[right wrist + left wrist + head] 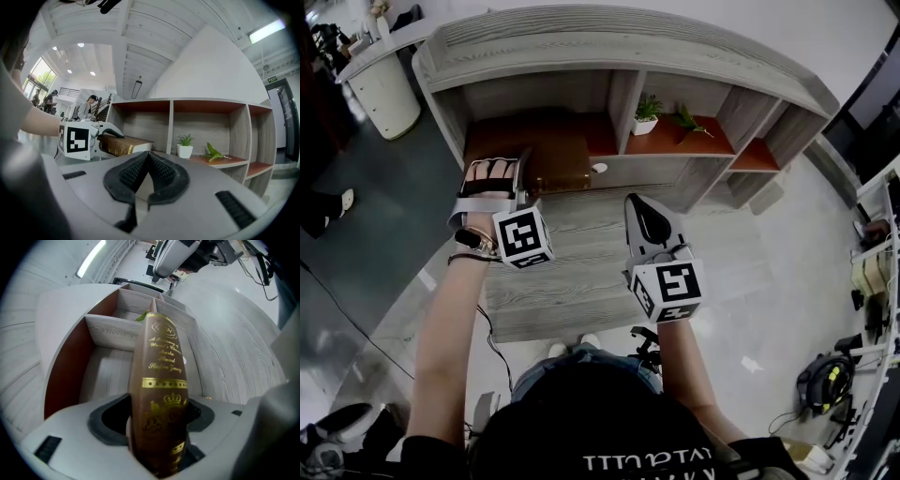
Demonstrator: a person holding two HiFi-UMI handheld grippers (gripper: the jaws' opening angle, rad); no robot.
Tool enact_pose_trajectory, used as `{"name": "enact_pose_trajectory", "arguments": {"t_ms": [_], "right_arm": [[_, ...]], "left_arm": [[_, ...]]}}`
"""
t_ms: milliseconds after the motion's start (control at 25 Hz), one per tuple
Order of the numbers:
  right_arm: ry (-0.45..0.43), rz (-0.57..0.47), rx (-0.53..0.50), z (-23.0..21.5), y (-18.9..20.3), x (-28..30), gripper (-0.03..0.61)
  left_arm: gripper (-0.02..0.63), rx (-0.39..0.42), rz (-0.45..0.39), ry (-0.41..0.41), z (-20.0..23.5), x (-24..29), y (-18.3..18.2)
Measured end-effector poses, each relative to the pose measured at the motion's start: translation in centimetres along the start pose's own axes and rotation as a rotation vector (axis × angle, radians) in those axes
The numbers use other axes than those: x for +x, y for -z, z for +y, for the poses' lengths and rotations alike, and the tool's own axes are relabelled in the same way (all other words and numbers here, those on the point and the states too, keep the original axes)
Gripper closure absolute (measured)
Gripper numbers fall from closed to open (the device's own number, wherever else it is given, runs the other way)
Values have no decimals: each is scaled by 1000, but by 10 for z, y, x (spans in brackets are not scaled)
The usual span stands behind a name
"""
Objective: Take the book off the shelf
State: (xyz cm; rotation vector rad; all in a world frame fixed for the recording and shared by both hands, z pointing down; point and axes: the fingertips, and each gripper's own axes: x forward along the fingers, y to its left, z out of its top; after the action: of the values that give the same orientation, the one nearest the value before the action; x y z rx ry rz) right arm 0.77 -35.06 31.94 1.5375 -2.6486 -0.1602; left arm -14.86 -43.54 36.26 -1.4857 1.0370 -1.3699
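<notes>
A brown book with gold lettering on its spine lies flat at the front of the shelf's left compartment. My left gripper is shut on the spine end, with a pad on each cover. In the right gripper view the book sticks out of the left gripper, level, in front of that compartment. My right gripper hovers apart to the right, over the lower grey ledge. Its jaws are shut with nothing between them.
A small potted plant and a green leafy sprig sit in the middle compartments to the right of the book. A grey wooden ledge extends in front of the shelf. People stand far back at the left in the right gripper view.
</notes>
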Motion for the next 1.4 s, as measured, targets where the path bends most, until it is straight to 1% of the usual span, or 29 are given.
{"name": "enact_pose_trajectory", "arguments": {"t_ms": [240,440,520,680,840,960,1200,1280,1400], "right_arm": [[11,0,-3,8,-1,-10,566],[18,-4,-7,12,-3,-16,566],[22,-3,-7,12,-3,-18,566],[24,-6,-10,15,-4,-21,566],[28,-9,-12,16,-6,-25,566],[38,-11,-15,13,-8,-28,566],[54,-8,-21,5,-9,-32,566],[53,-9,-25,4,-9,-32,566],[47,-12,-34,5,-12,-32,566]], "left_arm": [[313,1,-23,-7,-3,-14,-3],[328,-22,-60,-1,-7,-31,-12],[339,-31,-77,-17,-4,-39,-17],[365,-76,-124,-63,11,-56,-30],[377,-129,-172,-66,22,-73,-43],[379,-190,-203,-57,29,-85,-49],[379,-357,-252,-66,47,-104,-53],[380,-439,-272,-65,51,-108,-53],[380,-596,-286,-31,52,-112,-51]]}}
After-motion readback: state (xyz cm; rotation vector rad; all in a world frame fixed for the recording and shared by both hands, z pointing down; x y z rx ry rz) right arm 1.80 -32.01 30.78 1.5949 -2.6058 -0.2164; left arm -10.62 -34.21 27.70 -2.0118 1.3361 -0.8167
